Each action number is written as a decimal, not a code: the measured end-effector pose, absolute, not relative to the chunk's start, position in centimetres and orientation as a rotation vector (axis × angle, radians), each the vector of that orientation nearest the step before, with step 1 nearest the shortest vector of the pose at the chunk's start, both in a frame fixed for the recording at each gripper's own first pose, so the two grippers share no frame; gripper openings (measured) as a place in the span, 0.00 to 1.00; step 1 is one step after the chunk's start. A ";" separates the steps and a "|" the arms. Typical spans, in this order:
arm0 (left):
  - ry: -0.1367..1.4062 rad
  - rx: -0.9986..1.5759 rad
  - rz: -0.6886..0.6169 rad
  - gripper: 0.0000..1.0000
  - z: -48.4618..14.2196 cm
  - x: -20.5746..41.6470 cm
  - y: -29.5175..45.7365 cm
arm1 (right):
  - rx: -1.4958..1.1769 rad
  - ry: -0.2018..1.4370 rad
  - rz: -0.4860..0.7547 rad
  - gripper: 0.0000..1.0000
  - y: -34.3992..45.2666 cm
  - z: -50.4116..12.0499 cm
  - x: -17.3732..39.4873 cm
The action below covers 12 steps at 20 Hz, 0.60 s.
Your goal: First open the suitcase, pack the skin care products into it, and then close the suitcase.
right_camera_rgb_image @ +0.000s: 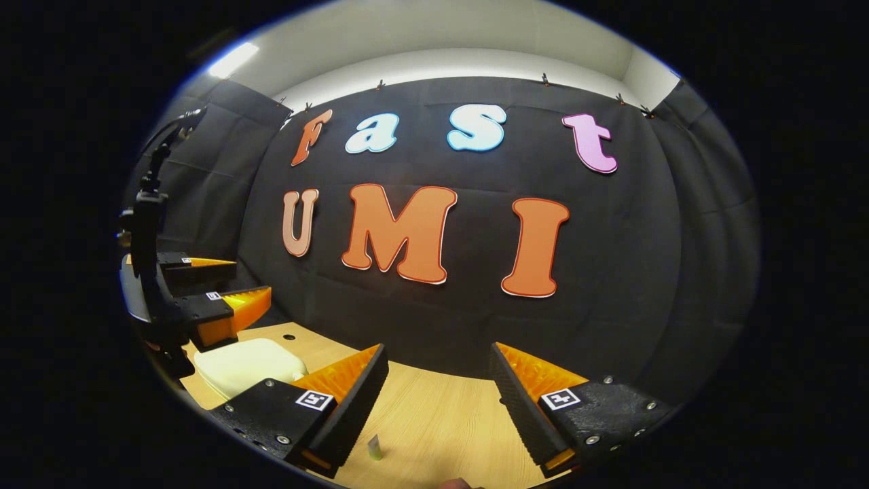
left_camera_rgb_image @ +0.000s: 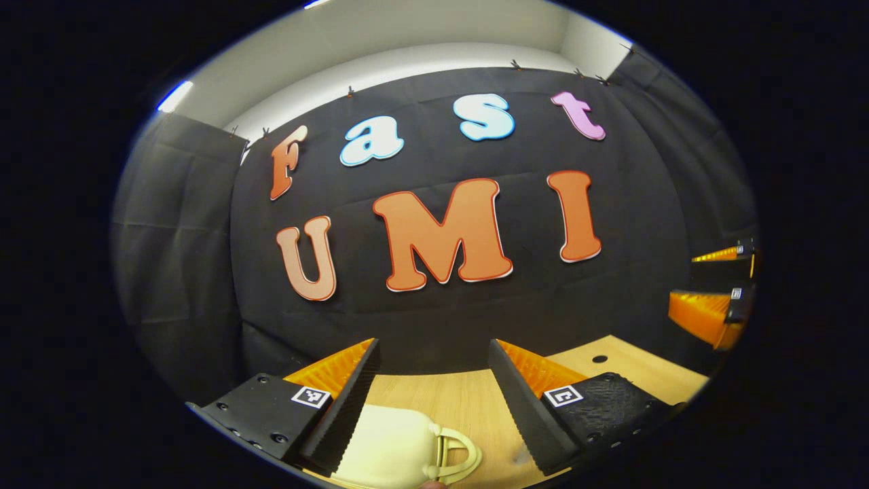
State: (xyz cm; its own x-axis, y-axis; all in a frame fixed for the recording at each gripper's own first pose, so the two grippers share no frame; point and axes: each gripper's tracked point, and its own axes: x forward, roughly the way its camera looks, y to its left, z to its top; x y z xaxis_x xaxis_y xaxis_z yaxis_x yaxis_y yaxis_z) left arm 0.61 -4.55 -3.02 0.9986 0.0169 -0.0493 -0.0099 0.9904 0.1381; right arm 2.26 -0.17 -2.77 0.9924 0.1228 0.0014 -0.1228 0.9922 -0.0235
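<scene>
A cream suitcase (left_camera_rgb_image: 394,445) lies flat on the wooden table (left_camera_rgb_image: 468,401), its looped handle (left_camera_rgb_image: 456,454) turned toward the right of the left gripper view. My left gripper (left_camera_rgb_image: 434,346) hovers above it, open, with nothing between its fingers. In the right gripper view the same suitcase (right_camera_rgb_image: 248,363) sits at the left, lid down, under the left gripper (right_camera_rgb_image: 251,277). My right gripper (right_camera_rgb_image: 438,348) is open over bare table (right_camera_rgb_image: 441,414). A small pale skin care tube (right_camera_rgb_image: 374,447) stands just in front of its left finger. The right gripper (left_camera_rgb_image: 682,280) also shows open at the far right.
The black cloth wall (left_camera_rgb_image: 441,319) stands close behind the table. A small round hole (left_camera_rgb_image: 599,358) marks the tabletop to the right of the suitcase. A dark stand (right_camera_rgb_image: 146,224) rises at the left edge of the right gripper view.
</scene>
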 end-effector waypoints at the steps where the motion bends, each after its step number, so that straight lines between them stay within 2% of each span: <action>1: 0.065 0.175 0.012 0.98 -4.0 0.6 -4.7 | -0.025 0.001 0.128 0.95 -0.5 -3.0 2.4; 12: 0.334 0.500 -0.134 0.95 -18.5 0.0 -5.8 | -0.008 0.045 0.030 0.95 -5.3 -5.0 2.7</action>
